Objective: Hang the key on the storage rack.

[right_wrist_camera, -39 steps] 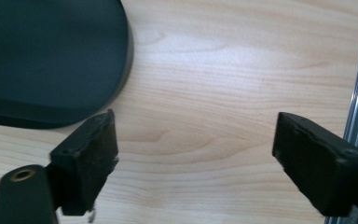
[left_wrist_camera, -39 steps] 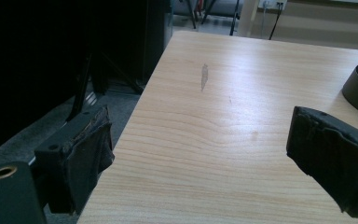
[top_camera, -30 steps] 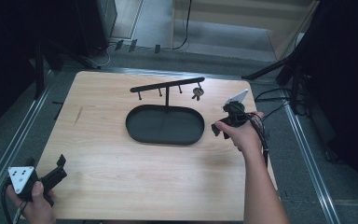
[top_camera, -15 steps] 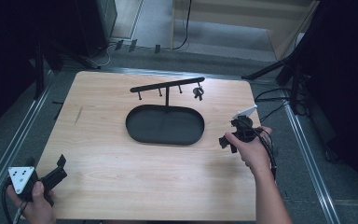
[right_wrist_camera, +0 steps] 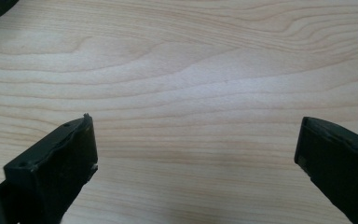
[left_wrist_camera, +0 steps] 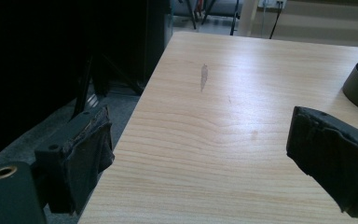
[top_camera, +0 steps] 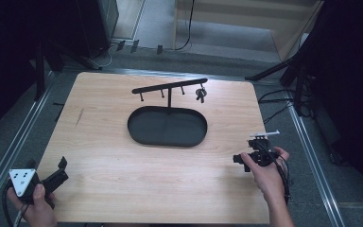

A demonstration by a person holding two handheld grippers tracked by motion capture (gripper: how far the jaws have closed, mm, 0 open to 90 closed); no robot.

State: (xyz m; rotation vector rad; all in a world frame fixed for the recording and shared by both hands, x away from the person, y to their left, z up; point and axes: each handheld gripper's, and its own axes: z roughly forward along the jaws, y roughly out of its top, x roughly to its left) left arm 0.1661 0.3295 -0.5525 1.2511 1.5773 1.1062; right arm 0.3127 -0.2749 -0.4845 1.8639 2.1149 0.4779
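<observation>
your right tool (top_camera: 256, 150) hovers over the right front part of the pale wooden counter (top_camera: 123, 156), its two black jaws spread wide with nothing between them; in the right gripper view there is bare wood grain under the gap. your left tool (top_camera: 52, 177) sits at the front left corner of the counter, jaws also wide apart and empty, with the counter's edge and dark floor just beyond one jaw in the left gripper view.

farther out, near the middle of the counter, lies a black oval metal tray (top_camera: 168, 126). a thin black stand (top_camera: 170, 90) rises from its far rim, carrying a slanted bar with small hooks. a small dark bunch of keys (top_camera: 200, 93) hangs from the hook at the bar's right end, well apart from both tools.

the keys hang loosely, so they may swing or slip off if you brush the bar while reaching. the stand looks light; a sideways knock from the right tool could tip it or slide the tray. the left tool rests near the counter's edge and could drop off.
</observation>
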